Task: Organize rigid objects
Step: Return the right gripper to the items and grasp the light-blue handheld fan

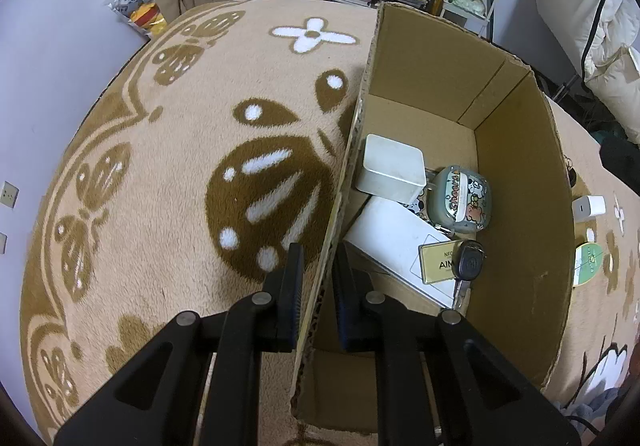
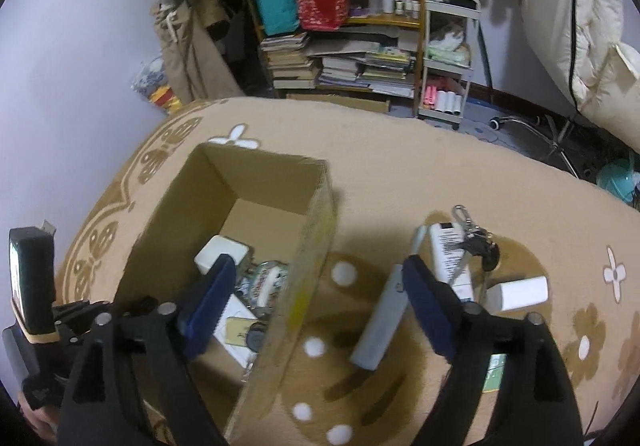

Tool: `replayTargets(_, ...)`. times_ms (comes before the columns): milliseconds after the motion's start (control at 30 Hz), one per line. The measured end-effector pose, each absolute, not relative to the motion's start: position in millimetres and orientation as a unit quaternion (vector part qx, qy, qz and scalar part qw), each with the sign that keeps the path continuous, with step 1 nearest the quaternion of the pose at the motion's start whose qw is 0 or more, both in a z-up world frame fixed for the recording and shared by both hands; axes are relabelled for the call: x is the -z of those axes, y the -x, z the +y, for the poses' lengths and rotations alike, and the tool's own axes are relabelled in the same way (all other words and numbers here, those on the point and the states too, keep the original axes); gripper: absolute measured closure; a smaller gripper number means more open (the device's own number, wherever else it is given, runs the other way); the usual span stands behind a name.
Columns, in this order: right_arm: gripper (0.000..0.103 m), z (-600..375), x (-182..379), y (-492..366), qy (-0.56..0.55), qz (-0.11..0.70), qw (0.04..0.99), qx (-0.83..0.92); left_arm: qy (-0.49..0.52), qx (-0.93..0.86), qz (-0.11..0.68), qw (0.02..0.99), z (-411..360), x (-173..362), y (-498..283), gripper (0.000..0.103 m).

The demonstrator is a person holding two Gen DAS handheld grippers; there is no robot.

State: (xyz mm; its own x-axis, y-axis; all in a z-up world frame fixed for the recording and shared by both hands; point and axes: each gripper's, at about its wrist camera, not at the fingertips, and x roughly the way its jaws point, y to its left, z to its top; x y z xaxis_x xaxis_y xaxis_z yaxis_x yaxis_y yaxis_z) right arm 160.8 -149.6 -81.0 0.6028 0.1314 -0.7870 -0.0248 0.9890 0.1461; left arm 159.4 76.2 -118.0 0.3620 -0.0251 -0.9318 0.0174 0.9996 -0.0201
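Note:
An open cardboard box (image 1: 516, 182) stands on a tan patterned rug. My left gripper (image 1: 318, 286) is shut on the box's near left wall (image 1: 352, 150). Inside lie a white cube charger (image 1: 394, 168), a cartoon earbud case (image 1: 460, 198), a white flat box (image 1: 394, 242), a gold card (image 1: 438, 264) and a car key (image 1: 468, 260). My right gripper (image 2: 316, 298) is open wide above the box's right wall (image 2: 308, 254). On the rug beside it lie a grey-white pen-like stick (image 2: 384, 310), a white tube (image 2: 450, 254), a key bunch (image 2: 478, 238) and a white block (image 2: 518, 292).
A green round tag (image 1: 588, 262) and a white adapter (image 1: 588, 206) lie right of the box in the left wrist view. A bookshelf (image 2: 344, 26), a white cart (image 2: 448, 58) and bedding (image 2: 592, 46) stand beyond the rug. The left gripper's body (image 2: 32, 286) shows at the left edge.

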Motion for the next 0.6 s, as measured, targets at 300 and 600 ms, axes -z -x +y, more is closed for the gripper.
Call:
replayTargets(300,0.002,-184.7,107.6,-154.5,-0.086,0.46,0.883,-0.002,0.002,0.012,0.564,0.825,76.1,118.7,-159.5,0.089)
replayTargets(600,0.008,-201.7,146.6,-153.8,-0.141,0.483,0.864,0.005,-0.005,0.011,0.563,0.826,73.7,119.1,-158.4,0.089)
